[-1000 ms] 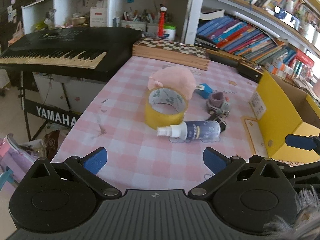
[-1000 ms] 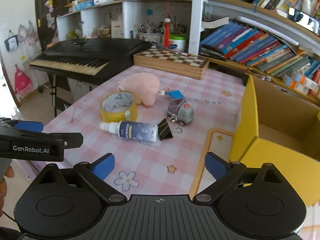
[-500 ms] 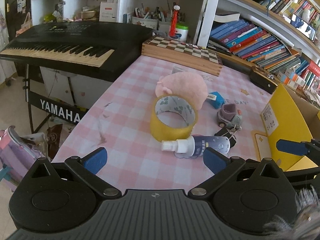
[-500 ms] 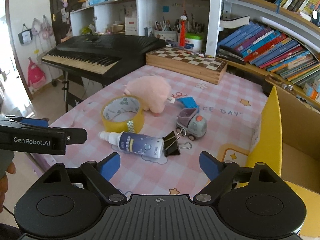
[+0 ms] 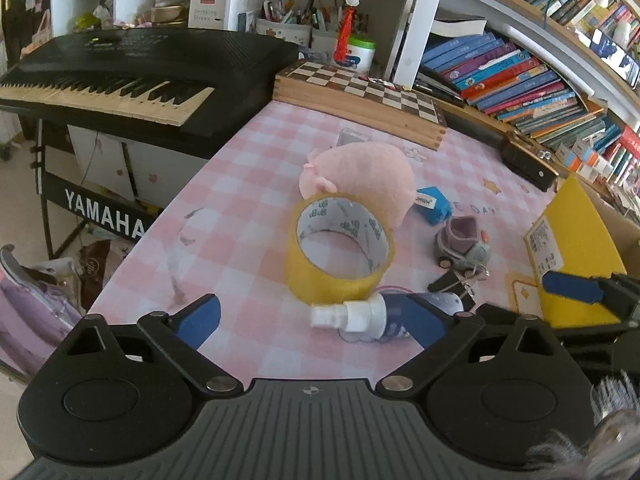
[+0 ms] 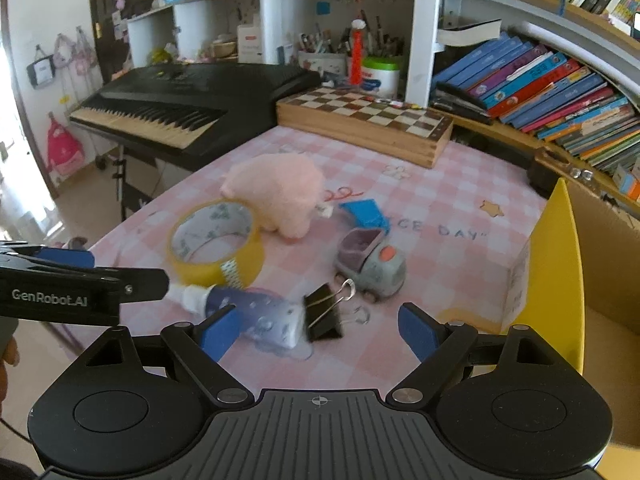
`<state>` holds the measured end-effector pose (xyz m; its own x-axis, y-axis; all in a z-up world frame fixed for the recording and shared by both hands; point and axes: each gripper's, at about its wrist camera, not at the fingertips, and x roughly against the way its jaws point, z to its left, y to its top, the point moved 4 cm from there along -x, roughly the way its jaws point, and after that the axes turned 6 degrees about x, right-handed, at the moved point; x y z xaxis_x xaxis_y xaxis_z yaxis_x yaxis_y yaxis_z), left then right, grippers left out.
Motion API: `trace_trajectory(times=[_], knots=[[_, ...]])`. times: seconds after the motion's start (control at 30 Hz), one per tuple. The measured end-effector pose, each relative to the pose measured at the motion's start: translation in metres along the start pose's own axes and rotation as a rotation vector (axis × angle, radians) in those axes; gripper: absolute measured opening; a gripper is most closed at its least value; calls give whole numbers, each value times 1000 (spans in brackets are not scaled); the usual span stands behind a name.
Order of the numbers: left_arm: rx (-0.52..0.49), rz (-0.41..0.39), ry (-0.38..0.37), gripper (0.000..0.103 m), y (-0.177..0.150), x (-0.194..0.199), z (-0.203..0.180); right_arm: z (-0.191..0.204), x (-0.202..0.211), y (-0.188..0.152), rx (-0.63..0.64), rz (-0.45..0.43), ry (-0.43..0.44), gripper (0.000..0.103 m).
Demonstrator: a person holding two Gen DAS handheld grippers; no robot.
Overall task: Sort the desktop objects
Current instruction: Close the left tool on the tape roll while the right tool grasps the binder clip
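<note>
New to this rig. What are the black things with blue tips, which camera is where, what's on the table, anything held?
No robot arm: a person carries a two-finger gripper in each hand, each with a fisheye camera looking along its blue fingers.

The left wrist view shows the left gripper, jaws closing with nothing between the pads. The right wrist view shows the right gripper, open and empty.

On the pink checked table: tape roll, plush pig, spray bottle, binder clip, toy car, small blue box, chessboard and yellow box. Nothing is held.
</note>
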<state>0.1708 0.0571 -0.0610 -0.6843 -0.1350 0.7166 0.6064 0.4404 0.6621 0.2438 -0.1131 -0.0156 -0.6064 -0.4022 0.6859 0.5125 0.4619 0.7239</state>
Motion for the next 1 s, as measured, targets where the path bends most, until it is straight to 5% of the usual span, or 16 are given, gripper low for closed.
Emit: trace_trajectory(times=[0.2,0.4,0.6,0.77,1.0], knots=[[-58,27,-17,89,5,-13,-5,-12,-17,8,-56,30,22,85],[-72,44,-17,94,17,-33,-10,-22,-42,10,-155,112,73,76],[-102,61,-21,100,30,-57,-21,-37,-58,3,-269,166,97,57],[-113,68,-19,100,36,-73,-26,-40,-63,3,-301,168,131,25],[-119,95,-23,83,33,-83,-32,-34,-58,8,-257,120,162,7]])
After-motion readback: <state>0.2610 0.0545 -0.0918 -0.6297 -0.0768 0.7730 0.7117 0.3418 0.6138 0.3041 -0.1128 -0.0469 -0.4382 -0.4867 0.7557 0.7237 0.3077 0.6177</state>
